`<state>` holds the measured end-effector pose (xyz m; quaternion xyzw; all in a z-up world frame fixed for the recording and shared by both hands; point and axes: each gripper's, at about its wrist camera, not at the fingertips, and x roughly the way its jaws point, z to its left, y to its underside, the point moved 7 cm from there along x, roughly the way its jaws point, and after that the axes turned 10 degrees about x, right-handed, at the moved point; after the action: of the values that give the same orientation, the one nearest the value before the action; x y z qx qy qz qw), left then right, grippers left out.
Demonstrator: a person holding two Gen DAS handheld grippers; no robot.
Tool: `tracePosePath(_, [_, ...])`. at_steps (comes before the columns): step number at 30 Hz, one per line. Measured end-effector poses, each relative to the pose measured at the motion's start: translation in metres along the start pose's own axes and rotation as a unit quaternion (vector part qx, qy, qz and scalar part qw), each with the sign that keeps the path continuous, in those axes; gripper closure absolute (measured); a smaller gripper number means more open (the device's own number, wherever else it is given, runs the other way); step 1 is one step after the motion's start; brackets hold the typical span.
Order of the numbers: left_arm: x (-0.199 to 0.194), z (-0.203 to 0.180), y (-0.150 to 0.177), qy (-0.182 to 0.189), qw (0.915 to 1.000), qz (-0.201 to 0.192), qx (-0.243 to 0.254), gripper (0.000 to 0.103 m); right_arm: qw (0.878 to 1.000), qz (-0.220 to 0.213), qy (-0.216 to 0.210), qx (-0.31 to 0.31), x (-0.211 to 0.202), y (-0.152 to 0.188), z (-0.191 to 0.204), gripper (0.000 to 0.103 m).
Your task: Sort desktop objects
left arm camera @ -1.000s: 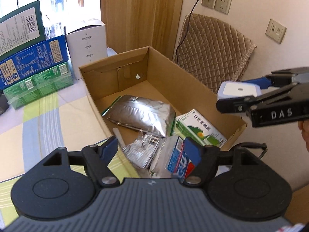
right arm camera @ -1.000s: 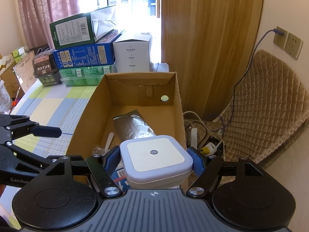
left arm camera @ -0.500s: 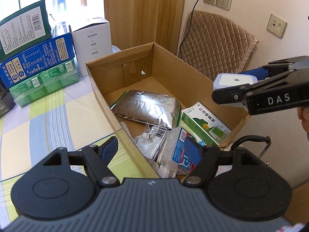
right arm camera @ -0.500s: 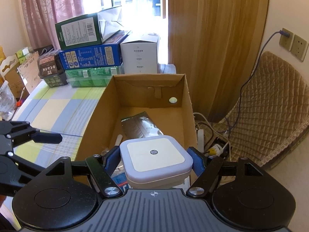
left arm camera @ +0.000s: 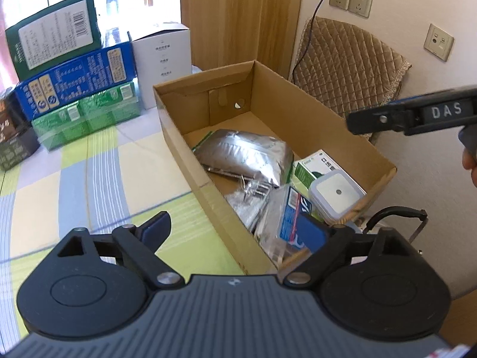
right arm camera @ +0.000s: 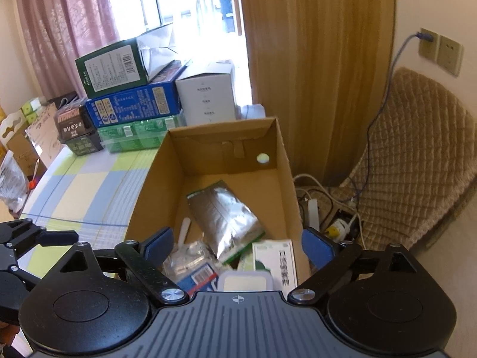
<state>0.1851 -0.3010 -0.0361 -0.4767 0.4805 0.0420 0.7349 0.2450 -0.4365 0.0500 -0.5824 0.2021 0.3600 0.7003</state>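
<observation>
An open cardboard box (left arm camera: 313,119) (right arm camera: 226,140) stands on the table's right part. A white square device (left arm camera: 337,192) (right arm camera: 244,282) lies in its near end, on a green-and-white carton (left arm camera: 316,167) (right arm camera: 277,256). Beside them are a clear packet with a blue label (left arm camera: 293,214) (right arm camera: 193,277) and a silver pouch (left arm camera: 247,155) (right arm camera: 226,217). My right gripper (right arm camera: 237,244) (left arm camera: 366,119) hovers over the device, jaws opening, nothing between them. My left gripper (left arm camera: 234,231) hangs over the box's near left wall, jaws opening and empty, free of the packet.
Green, blue and dark cartons (left arm camera: 74,89) and a white carton (left arm camera: 164,56) are stacked at the table's back. A checked cloth (left arm camera: 74,179) covers the table left of the box. A quilted chair (left arm camera: 348,59) and floor cables (right arm camera: 328,217) sit to the right.
The right gripper let go of the white device, which dropped into the box. The left jaws widened and pulled back a little; the packet now lies in the box.
</observation>
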Motion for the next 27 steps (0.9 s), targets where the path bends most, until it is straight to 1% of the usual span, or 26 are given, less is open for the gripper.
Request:
tracePosePath(4, [-0.012,-0.004,0.015,-0.013,0.9999,-0.001,-0.008,0.004,1.000,0.010,0.010,0.014,-0.015,0.020,-0.007,0.010])
tracePosePath(6, [-0.021,-0.007,0.023,-0.025,0.9996,-0.001,-0.017,0.002,1.000,0.021,0.015,0.016,-0.024,0.034,-0.009,0.009])
tracePosePath(11, [-0.041,-0.017,0.041,-0.043,0.9985,0.004,-0.035,0.002,0.999,0.038,0.026,0.010,-0.045,0.071,-0.005,0.007])
tracePosePath(15, [-0.058,-0.024,0.054,-0.034,0.9976,0.009,-0.059,0.002,0.999,0.042,0.032,0.003,-0.063,0.091,0.002,0.002])
tracePosePath(21, [-0.089,-0.036,0.061,-0.042,0.9964,-0.006,-0.074,0.002,0.998,0.035,0.047,-0.020,-0.087,0.109,0.015,0.002])
tracePosePath(24, [-0.104,-0.041,0.062,-0.038,0.9959,-0.016,-0.080,0.002,0.998,0.030,0.046,-0.024,-0.098,0.114,0.019,0.002])
tracePosePath(27, [-0.115,-0.046,0.063,-0.043,0.9956,-0.018,-0.081,0.002,0.998,0.027,0.045,-0.024,-0.106,0.115,0.024,0.002])
